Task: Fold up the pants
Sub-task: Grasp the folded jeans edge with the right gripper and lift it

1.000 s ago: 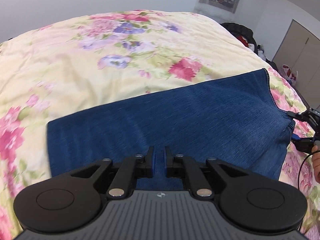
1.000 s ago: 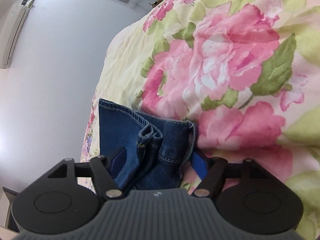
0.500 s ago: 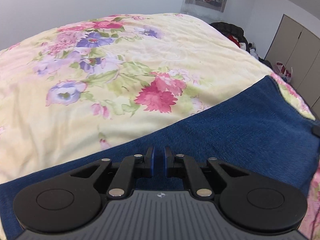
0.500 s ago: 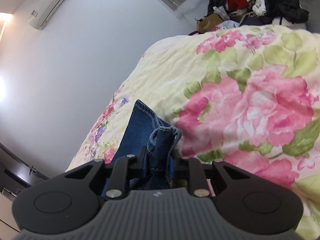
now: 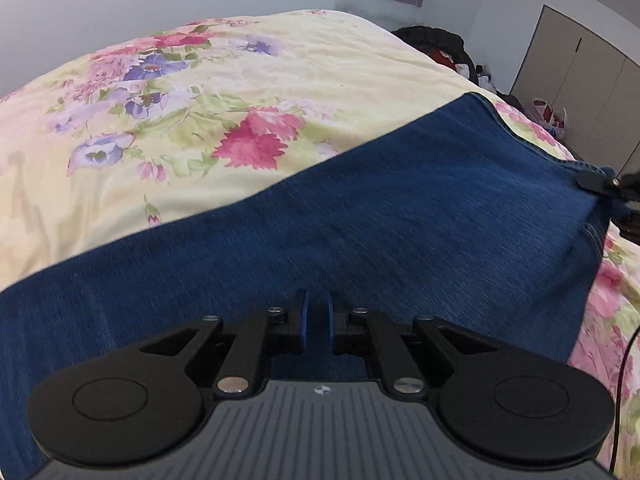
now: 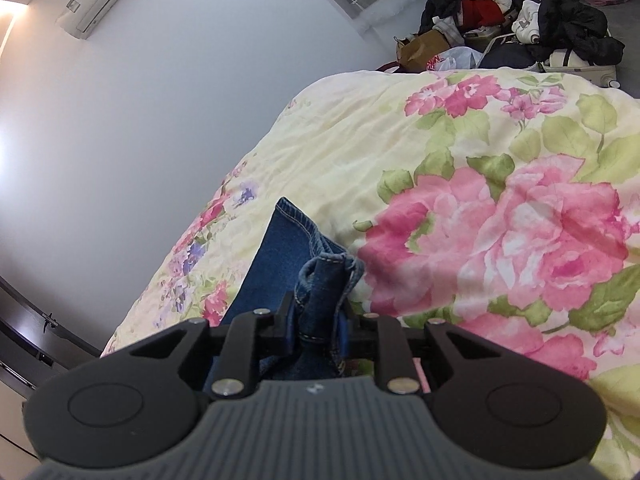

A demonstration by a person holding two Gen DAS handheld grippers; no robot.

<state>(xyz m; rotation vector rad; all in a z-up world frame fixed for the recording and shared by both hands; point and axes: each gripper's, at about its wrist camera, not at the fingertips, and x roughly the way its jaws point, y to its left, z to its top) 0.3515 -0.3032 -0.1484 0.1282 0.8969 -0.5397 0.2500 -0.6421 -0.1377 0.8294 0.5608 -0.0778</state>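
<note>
A floral bedspread (image 5: 280, 92) covered the bed. Plain white walls (image 6: 140, 112) were noted, an air conditioner (image 6: 108, 0) mounted high, clothes piled (image 6: 520, 16) beyond, closet doors (image 5: 580, 80) alongside.

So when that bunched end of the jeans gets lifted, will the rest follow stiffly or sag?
Probably sag: the jeans drape flat over the soft floral bedspread. The hem crumples between the right tool's fingers, so it looks floppy. Being denim, likely weighty and not slippery.

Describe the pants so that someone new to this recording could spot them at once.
A bed with a cream floral quilt fills both views. Across its near side lies a long strip of dark blue denim pants. It is the only plain, dark thing on the pale flowered cover.
</note>
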